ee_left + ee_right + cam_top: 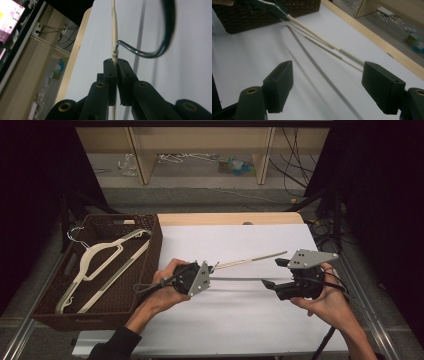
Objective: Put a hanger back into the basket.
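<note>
Each black gripper, left gripper and right gripper, carries a grey three-cornered plate dotted with dark screws, blocky jaws on brass-bushed links, and a trailing black cable; a dark sleeve covers the left forearm.

Overhead forward-down; two close jaw-mounted views

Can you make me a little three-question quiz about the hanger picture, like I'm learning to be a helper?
1. True or false: the left gripper has its jaws shut on the cream hanger.
2. Where is the other hanger lying? A) on the white table cover B) in the brown basket C) on the floor
3. Fill in: the right gripper has its jaws ____, with nothing pressed between them.

Key:
1. True. The jaws pinch the hanger just below its metal hook.
2. B.
3. Open. The hanger's thin bars pass beyond its jaws, untouched.
</note>
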